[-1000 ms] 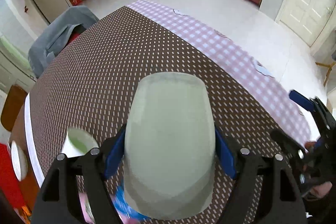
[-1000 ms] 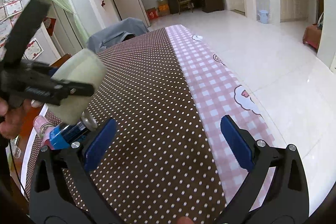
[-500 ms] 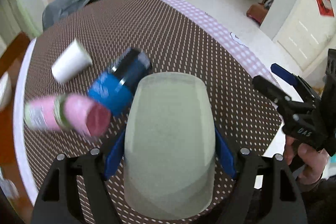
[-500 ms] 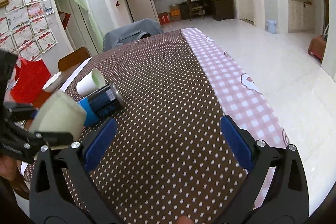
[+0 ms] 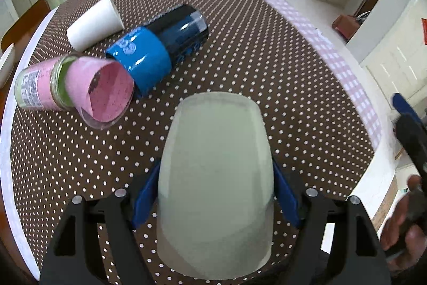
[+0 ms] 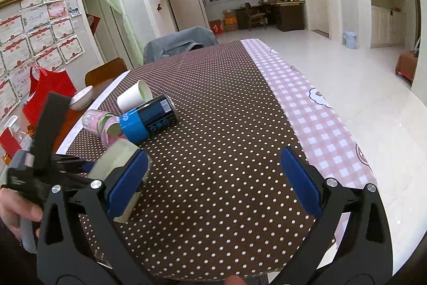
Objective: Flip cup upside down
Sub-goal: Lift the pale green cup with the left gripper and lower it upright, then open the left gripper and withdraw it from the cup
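My left gripper (image 5: 214,200) is shut on a pale green cup (image 5: 216,178), its blue pads pressing both sides. The cup is tilted, its closed base pointing away from the camera, low over the brown dotted tablecloth (image 5: 267,66). In the right wrist view the same cup (image 6: 117,159) shows at lower left, held by the left gripper (image 6: 88,167) close to the cloth. My right gripper (image 6: 213,178) is open and empty above the table's near edge.
Lying on the cloth beyond the cup are a blue and black can (image 5: 162,44), a pink cup (image 5: 104,90) against a pink jar (image 5: 40,84), and a white paper cup (image 5: 93,23). A pink checked strip (image 6: 307,108) borders the table's right edge. A grey-covered chair (image 6: 178,42) stands at the far end.
The left gripper has swung down and forward with the green cup, bringing the lying can and cups into view, and lowered it near the cloth. The right gripper stayed open.
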Motion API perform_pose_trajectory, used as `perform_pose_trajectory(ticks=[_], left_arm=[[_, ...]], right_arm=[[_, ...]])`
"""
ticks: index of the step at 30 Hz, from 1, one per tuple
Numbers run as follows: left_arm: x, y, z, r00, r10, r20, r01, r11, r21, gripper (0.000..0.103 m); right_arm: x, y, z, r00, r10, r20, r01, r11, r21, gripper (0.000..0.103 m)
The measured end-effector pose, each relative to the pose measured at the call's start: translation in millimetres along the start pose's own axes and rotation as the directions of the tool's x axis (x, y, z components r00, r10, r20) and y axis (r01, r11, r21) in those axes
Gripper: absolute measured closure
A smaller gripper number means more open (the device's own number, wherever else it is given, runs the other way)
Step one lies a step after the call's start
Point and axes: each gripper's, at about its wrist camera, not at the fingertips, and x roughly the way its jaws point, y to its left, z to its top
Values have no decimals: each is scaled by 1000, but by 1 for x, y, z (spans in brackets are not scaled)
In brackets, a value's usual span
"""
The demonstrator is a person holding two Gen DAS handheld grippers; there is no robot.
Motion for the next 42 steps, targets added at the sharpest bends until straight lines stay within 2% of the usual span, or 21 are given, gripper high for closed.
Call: perform_pose_trajectory(ticks=[2,9,17,23,29,42], left_arm=[[1,1,0,1000,3,-1,-3,1000,-5,27],[-27,-4,0,994,60,96,-60,998,-5,26],[-65,-3,-11,968,130,216,-123,991,-45,26],[-87,9,-28,951,140,275,-114,988,-108,26],[-108,25,-49,926,184,331,-134,977,-166,26],[-146,39,-89,841,317,439,-214,939,-268,26]], right_arm=[[-2,0,-3,1000,4,1,-4,1000,3,6],[-7,3,-6,1000,18,0,-18,1000,8,6],[-10,11,-6,999,40,-5,-40,999,4,6],[-15,26,-3,998,55,2,-55,998,-20,6],[-22,42,2,998,67,15,-66,996,-59,6],[-27,67,6,997,73,29,-69,991,-116,6]])
